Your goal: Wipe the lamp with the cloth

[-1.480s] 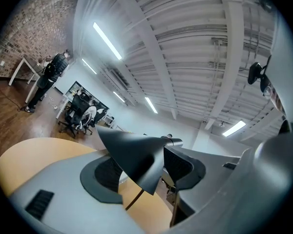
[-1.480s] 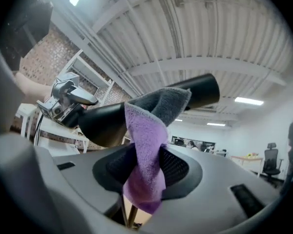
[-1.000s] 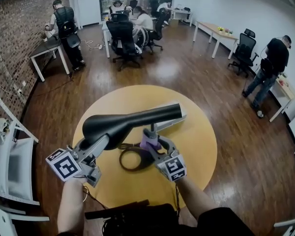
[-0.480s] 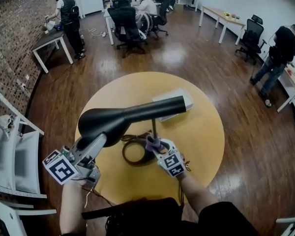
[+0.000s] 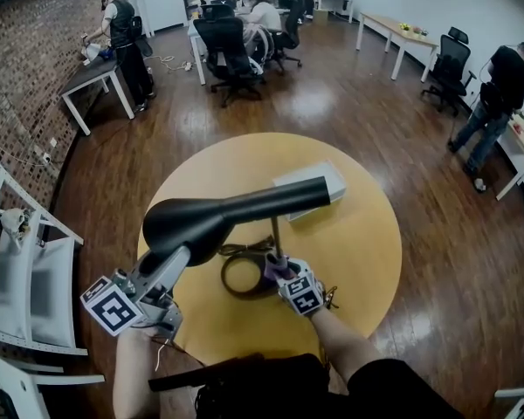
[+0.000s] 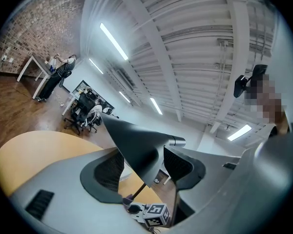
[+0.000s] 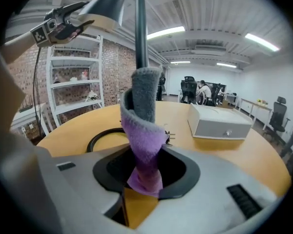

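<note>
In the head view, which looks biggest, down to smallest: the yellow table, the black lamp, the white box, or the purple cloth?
1. yellow table
2. black lamp: its shade is nearer the camera, so it may look bigger than it really is
3. white box: partly hidden behind the lamp
4. purple cloth: only a small bit shows

The lamp was matte black. The cloth was purple with a grey face. The left gripper and right gripper were grey, with black-and-white square markers. The table was yellow, the box white.
</note>
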Demonstrator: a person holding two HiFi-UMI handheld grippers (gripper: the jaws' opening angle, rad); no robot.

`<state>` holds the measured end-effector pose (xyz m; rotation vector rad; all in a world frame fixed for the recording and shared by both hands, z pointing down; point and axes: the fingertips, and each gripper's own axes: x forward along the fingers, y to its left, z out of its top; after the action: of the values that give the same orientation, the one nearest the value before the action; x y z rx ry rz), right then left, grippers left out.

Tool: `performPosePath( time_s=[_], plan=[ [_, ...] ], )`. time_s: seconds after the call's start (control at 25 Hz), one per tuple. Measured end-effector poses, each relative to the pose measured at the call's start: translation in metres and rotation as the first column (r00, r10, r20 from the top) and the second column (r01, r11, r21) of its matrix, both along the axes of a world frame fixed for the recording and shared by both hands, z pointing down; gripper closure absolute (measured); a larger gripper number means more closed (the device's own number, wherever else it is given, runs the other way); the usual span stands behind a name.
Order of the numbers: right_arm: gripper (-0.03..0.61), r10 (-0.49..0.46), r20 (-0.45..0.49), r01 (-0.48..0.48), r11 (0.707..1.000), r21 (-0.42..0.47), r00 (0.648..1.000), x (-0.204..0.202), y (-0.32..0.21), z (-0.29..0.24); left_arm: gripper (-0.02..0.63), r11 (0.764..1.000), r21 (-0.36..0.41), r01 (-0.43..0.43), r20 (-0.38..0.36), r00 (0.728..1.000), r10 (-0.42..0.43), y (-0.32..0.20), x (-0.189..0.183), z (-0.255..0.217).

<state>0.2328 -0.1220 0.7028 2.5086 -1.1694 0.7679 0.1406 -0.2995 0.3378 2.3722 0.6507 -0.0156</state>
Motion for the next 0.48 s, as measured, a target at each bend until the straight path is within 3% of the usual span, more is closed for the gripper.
performPosePath(
  time_s=[0.12,0.32,0.48],
  plan=[
    [0.446,0.041,0.083,-0.041,0.999,-0.002,0.996,-0.003,0.001,0.011,0.374,1.0,-0.005,0.01,-0.002,1.0,-0.01,-0.003,-0.003,0.001],
    [0.445,0.022,0.251,-0.008,0.998,-0.057,0.968,-0.004,0.013,0.028,0.374,0.999,-0.011,0.045,-0.017,0.999,-0.045,-0.003,-0.006,0.001],
    [0.471,-0.019,0.281,0.045,0.995,-0.087,0.959,-0.013,0.031,0.017,0.374,0.994,0.022,0.103,-0.026,0.994,-0.102,-0.002,-0.008,0.002]
  ],
)
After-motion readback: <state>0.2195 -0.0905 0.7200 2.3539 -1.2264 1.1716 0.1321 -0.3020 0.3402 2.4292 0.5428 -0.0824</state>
